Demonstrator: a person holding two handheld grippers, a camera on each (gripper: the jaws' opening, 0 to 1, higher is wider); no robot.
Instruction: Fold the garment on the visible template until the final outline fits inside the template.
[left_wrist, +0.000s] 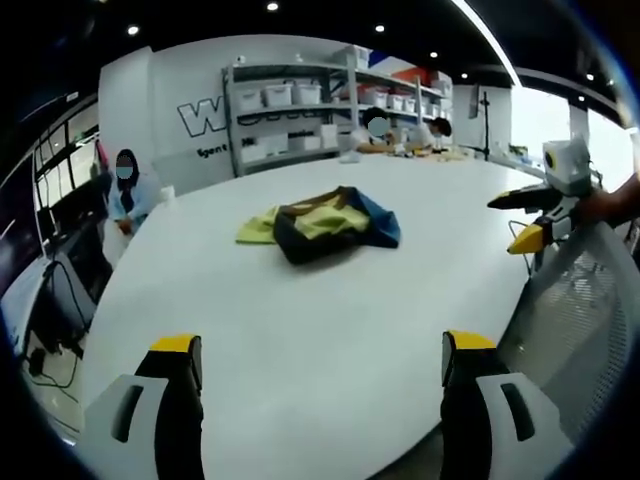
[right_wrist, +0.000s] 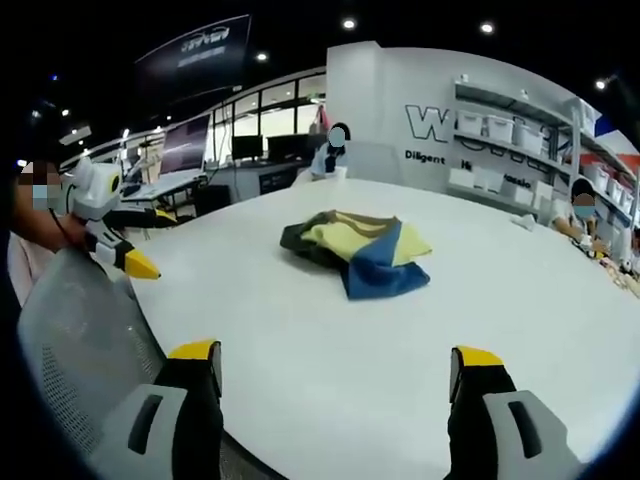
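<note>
A crumpled garment (left_wrist: 325, 225) of yellow, dark olive and blue cloth lies in a loose heap near the middle of a large white surface (left_wrist: 300, 330), with bare tabletop all around it. No template outline can be made out on the surface around the heap.

In the left gripper view the left claw (left_wrist: 322, 358) hangs over the near edge of the surface, its two yellow-tipped jaws standing wide apart with nothing between them, well short of the garment. The right claw (left_wrist: 528, 218) comes in from the right of that view, beside the mesh back of a chair (left_wrist: 575, 310); its jaws are parted too and hold nothing.

In the right gripper view the same heap (right_wrist: 357, 250) sits ahead of the right claw (right_wrist: 336, 365), whose jaws are spread and empty (the blue part of the cloth faces this side). The left claw (right_wrist: 135, 240) shows at the left, above the chair back (right_wrist: 85, 340).

Behind the surface, shelves with white bins (left_wrist: 300, 105) stand against a wall, and a seated person (left_wrist: 128, 195) is at the far left edge.
</note>
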